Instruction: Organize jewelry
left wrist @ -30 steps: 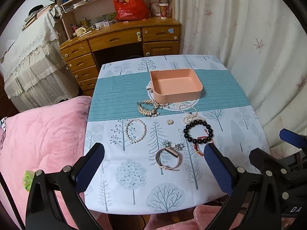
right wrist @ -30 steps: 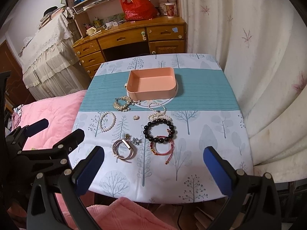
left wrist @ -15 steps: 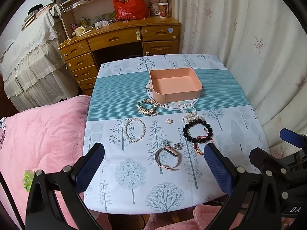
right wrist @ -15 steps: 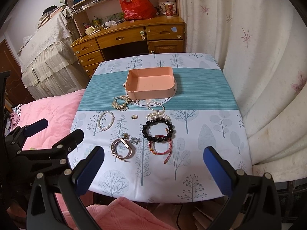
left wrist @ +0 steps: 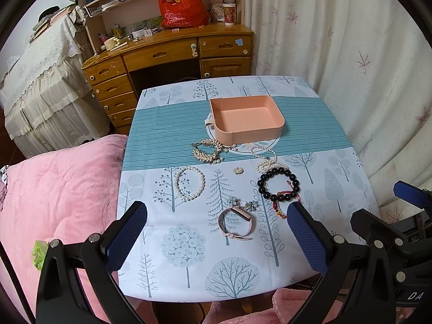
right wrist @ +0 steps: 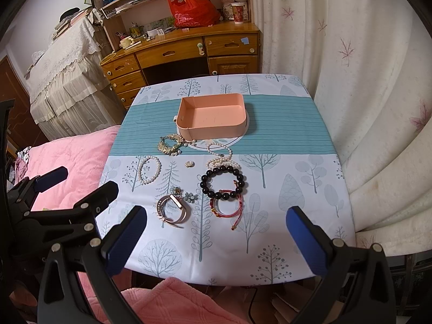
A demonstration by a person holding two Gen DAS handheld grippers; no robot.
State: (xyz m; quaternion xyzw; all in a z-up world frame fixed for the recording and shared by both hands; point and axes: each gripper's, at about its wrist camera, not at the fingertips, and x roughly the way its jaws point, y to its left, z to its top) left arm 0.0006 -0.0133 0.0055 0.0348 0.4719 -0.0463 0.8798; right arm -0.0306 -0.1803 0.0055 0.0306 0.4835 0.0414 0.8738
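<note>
A pink tray stands empty on the teal stripe of the table. Jewelry lies in front of it: a gold leaf piece, a white pearl bracelet, a pearl strand, a black bead bracelet, a red cord bracelet, flower earrings, a pink watch band. My left gripper and right gripper are open and empty, above the table's near edge.
A pink blanket lies left of the table and below its near edge. A white curtain hangs to the right. A wooden desk with a red bag stands behind.
Both views have shifted only slightly; the table sits a touch lower and nearer in frame. No jewelry has moved and both grippers stay open.
</note>
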